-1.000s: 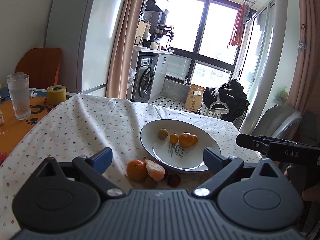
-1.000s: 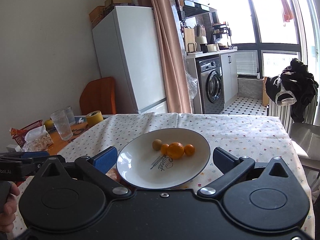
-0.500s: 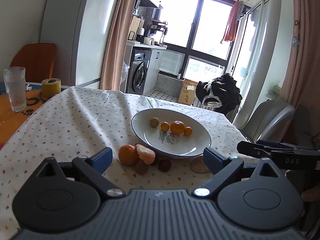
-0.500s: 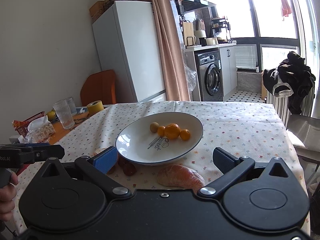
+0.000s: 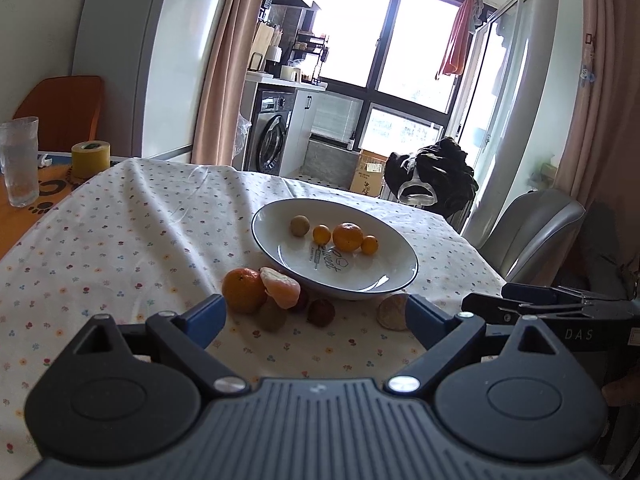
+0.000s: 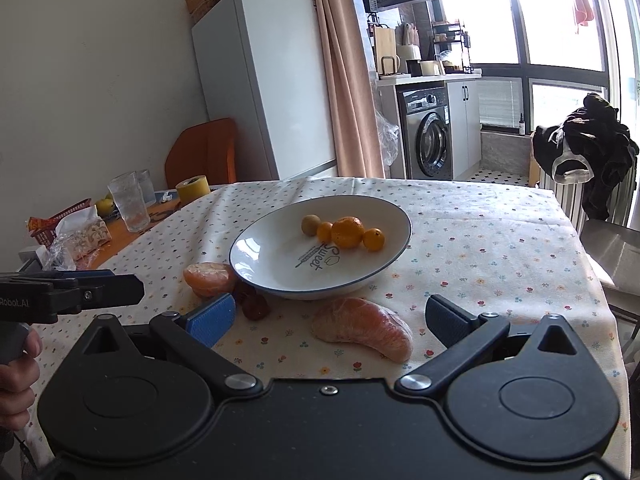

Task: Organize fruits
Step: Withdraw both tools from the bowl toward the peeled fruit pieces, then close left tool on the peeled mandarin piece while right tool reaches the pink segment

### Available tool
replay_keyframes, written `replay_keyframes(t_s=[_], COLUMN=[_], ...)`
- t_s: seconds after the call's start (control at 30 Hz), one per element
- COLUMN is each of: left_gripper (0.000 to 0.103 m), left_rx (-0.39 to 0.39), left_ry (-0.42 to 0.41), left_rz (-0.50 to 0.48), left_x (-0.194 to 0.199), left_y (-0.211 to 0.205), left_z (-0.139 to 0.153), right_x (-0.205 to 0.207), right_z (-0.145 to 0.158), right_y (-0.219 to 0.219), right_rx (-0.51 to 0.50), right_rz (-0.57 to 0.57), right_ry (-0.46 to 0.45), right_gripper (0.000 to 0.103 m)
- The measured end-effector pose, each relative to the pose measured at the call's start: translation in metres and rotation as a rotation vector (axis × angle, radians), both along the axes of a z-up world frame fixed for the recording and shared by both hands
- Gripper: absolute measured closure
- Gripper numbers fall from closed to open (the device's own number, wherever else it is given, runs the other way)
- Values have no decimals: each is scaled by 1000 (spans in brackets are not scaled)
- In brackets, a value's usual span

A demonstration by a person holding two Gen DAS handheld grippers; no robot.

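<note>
Fruit waits by the plate (image 6: 396,216) near the tabletop's front edge as I hold both grippers, left (image 5: 316,314) and right (image 6: 330,316), jaws apart and empty; squeezing hard could burst the peeled segment (image 6: 362,334) before me.

Left gripper (image 5: 316,314): fingers spread wide, nothing between the blue pads (image 5: 208,314). It hangs just above the table (image 5: 120,240), short of the plate (image 5: 400,256), pointing level toward it. Seen from the right wrist camera, it enters from the left edge, to the left of the plate, and a hand (image 6: 16,372) wraps its grip.

Right gripper (image 6: 328,320): fingers equally wide, gripping nothing, low over the table on the near side of the plate, aimed at it. From the left wrist camera, it sits to the right of the plate, level, fingertips toward it.
</note>
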State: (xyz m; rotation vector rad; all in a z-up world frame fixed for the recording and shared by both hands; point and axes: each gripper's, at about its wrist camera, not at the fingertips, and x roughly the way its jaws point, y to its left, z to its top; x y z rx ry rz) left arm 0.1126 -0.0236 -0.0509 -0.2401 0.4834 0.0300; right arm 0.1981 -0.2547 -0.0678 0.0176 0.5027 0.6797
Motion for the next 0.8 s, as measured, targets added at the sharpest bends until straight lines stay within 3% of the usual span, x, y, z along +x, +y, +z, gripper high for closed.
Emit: replay_keyframes(t_s=[0.2, 0.5, 0.8], left_gripper=[11, 37, 46], left_rx=[-43, -64, -93], left_ry=[-15, 28, 54], left_rz=[36, 79, 86], left_x=[8, 38, 63], left_y=[6, 11, 19], left_z=[-5, -16, -27], right_x=[3, 25, 50], right_z=[-4, -9, -24], right_y=[4, 12, 14], right_rx=[-7, -54, -63], right_rz=[20, 34, 14], right_ry=[2, -20, 31], right_gripper=[1, 1, 1])
